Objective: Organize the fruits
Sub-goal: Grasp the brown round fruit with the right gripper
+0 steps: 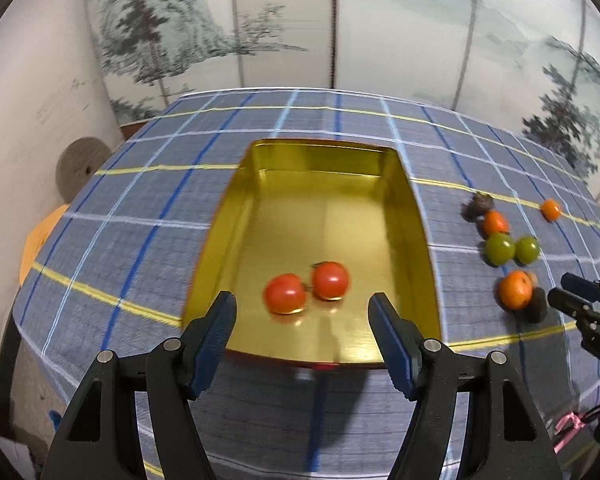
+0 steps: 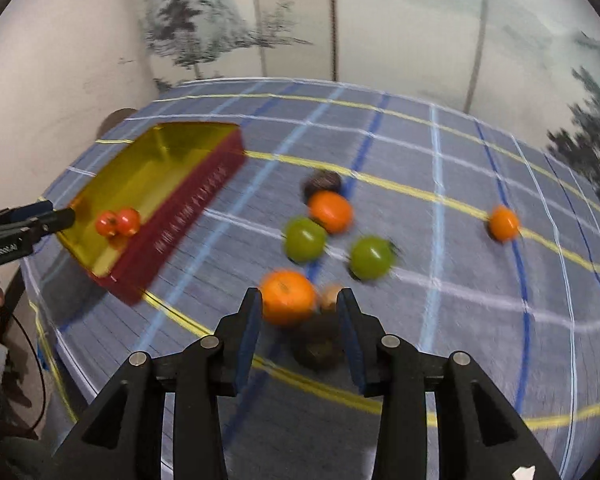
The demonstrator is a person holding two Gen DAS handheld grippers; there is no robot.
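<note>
We log two tomatoes (image 1: 306, 286) in the tin (image 1: 418, 240), mid-counter toward its left edge, sorted by kind. Left gripper (image 1: 304, 312) gapes empty over them. Right gripper (image 2: 298, 312), partly parted and empty, hovers over an orange (image 2: 288, 296), likely next.

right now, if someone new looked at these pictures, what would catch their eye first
The gold-lined tin in the middle of the blue checked tablecloth, with two red tomatoes side by side near its front end. Next, the loose cluster of orange, green and dark fruit on the cloth to the tin's right, with the right gripper open just in front of it.
</note>
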